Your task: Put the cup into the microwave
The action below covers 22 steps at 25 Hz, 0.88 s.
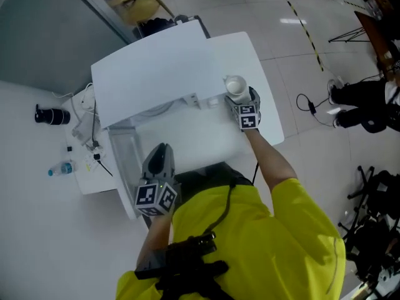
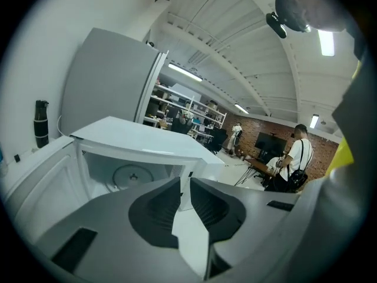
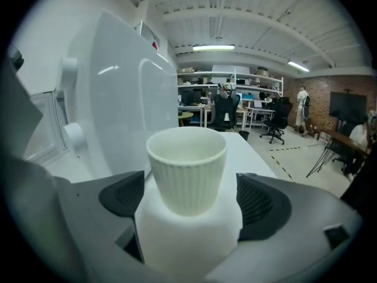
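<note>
The white ribbed cup (image 3: 187, 167) stands upright on the white table (image 1: 262, 114), and nothing shows inside it. In the right gripper view it sits at the centre of the frame, between the jaws of the right gripper (image 3: 189, 217). Those jaws are spread wide, and the dark pads (image 3: 125, 196) stand off either side of the cup's tapering wall without closing on it. In the head view the cup is right of centre in the upper half, just beside the right front corner of the microwave (image 1: 156, 74) and outside it. The microwave door (image 1: 124, 158) is swung out at the lower left of the oven. In the left gripper view the cavity is lit and white, holding only its round turntable (image 2: 132, 175). Two round knobs (image 3: 73, 135) show on the microwave's front panel at the left of the right gripper view. The left gripper (image 2: 184, 202) hangs in front of the open cavity, at lower centre in the head view. Its jaws are drawn almost together with only a thin slit between them, and nothing is held. At the far left of the head view a black cylinder (image 1: 52, 115) lies on the white surface. Below it lies a small clear bottle (image 1: 62, 168) with a blue cap, its contents too small to judge, and loose cables (image 1: 87, 127) run between them and the oven. A second person's dark legs and shoes (image 1: 359, 105) show at the right edge.
</note>
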Each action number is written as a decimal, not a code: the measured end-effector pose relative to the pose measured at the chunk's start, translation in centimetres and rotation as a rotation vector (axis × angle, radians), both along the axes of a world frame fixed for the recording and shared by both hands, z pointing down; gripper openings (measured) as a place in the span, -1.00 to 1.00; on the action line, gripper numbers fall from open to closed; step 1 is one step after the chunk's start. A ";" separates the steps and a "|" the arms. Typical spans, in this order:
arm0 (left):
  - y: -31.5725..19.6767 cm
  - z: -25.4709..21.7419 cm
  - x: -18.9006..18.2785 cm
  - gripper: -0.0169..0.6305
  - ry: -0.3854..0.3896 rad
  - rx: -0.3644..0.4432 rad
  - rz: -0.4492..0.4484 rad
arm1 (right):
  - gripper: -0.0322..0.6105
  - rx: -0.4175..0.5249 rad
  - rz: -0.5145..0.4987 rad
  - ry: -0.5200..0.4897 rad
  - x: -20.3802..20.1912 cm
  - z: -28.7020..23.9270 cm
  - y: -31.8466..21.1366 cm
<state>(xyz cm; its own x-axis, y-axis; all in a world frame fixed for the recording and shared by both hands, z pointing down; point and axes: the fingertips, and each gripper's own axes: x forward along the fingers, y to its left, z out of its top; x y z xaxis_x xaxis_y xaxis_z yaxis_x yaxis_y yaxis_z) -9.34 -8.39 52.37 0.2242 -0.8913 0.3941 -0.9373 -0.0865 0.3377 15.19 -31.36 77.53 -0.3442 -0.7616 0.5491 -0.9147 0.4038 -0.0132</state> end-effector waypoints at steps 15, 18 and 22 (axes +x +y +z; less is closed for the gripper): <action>-4.5 3.1 -1.1 -0.84 -0.020 -0.039 0.040 | 0.54 0.036 -0.035 -0.010 1.2 -3.3 1.6; -4.4 3.8 -1.3 -0.84 -0.012 -0.043 0.031 | 0.54 0.039 -0.062 -0.046 1.6 -6.8 5.8; -3.8 3.7 -2.2 -0.84 0.004 -0.030 -0.014 | 0.54 -0.004 -0.207 -0.091 -1.0 -10.6 13.4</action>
